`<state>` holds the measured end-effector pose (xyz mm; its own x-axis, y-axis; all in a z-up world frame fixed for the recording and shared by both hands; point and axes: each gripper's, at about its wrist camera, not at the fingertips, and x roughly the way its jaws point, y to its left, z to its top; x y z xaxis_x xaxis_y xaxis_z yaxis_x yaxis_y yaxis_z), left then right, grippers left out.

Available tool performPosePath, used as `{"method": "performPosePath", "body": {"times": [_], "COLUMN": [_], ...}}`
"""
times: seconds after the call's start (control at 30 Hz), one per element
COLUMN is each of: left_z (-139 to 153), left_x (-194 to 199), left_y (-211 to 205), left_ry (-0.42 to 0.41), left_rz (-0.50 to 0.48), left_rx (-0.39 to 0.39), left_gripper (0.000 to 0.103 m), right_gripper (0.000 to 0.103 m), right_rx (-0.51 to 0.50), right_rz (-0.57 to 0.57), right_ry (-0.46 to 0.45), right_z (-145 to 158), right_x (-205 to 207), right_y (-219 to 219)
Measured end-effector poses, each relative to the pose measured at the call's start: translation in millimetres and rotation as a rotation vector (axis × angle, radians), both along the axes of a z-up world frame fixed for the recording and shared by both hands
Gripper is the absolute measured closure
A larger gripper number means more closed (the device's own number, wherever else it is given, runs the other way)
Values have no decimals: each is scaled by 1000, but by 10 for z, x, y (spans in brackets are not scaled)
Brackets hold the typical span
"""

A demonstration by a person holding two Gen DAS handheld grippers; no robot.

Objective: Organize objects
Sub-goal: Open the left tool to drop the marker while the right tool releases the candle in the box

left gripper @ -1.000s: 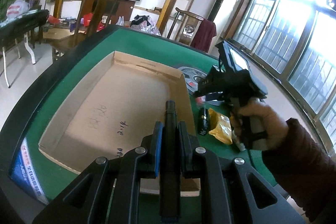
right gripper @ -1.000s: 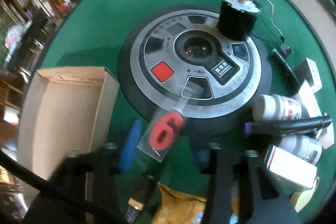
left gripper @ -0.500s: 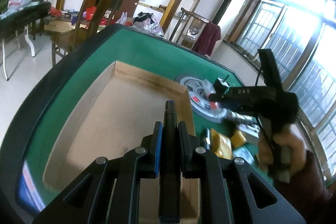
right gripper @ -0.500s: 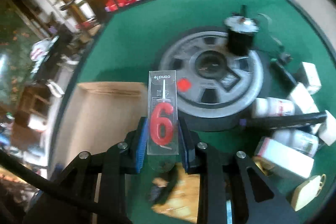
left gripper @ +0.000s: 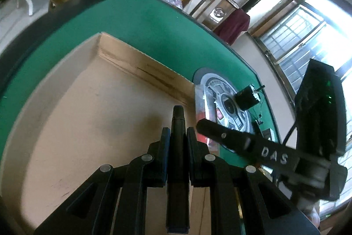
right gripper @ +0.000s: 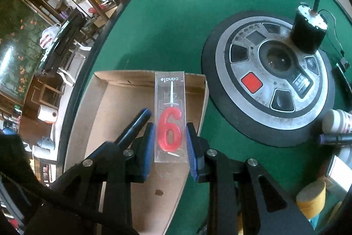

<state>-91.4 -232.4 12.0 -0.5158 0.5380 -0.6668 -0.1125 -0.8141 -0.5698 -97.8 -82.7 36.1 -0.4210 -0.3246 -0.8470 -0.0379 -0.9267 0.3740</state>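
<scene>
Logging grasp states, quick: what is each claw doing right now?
Left claw: closed on the black pen.
Right claw: closed on the boxed number candle, over the cardboard box.

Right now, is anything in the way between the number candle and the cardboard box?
Nothing visible blocks it. The candle pack, shut in the right gripper, already hangs over the cardboard box. The left gripper, holding a black pen, sits just beside it.

You see: one cardboard tray (right gripper: 123, 102), one number candle pack (right gripper: 170, 118), one black pen (left gripper: 178, 147), one motor (right gripper: 308, 30), two grippers.
</scene>
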Motion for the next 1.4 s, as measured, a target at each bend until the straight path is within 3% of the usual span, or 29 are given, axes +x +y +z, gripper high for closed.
{"method": "performPosePath", "body": {"times": [0.17, 0.3, 0.47, 0.6, 0.77, 0.93, 0.97, 1.17, 1.27, 1.4], "left_z": [-27, 26, -83, -238, -208, 7, 38, 22, 71, 153], "left_x": [-37, -4, 158, 354, 686, 961, 1037, 1147, 1088, 899], "left_y": [-13, -119, -432, -616, -661, -479, -402, 71, 385, 483], "left_ry": [14, 36, 1, -53, -6, 9, -3, -87, -69, -66], "left_rz": [2, 20, 170, 255, 267, 193, 178, 111, 86, 100], "left_rx": [83, 98, 98, 131, 131, 8, -50, -191, -323, -311], "left_gripper": [87, 56, 56, 56, 56, 56, 55, 55, 56, 56], "right_gripper": [77, 77, 62, 61, 61, 61, 61, 58, 58, 58], "right_rx": [3, -17, -11, 18, -9, -23, -29, -25, -34, -46], "right_rz": [-14, -26, -56, -51, -57, -54, -54, -96, -118, -152], "right_ry": [-7, 32, 138, 168, 164, 177, 186, 246, 255, 253], "right_z": [9, 86, 309, 339, 274, 284, 306, 428, 441, 414], "right_x": [25, 75, 327, 513, 757, 968, 1027, 1319, 1435, 1544], "right_y": [26, 118, 279, 363, 534, 687, 739, 1064, 1212, 1439]}}
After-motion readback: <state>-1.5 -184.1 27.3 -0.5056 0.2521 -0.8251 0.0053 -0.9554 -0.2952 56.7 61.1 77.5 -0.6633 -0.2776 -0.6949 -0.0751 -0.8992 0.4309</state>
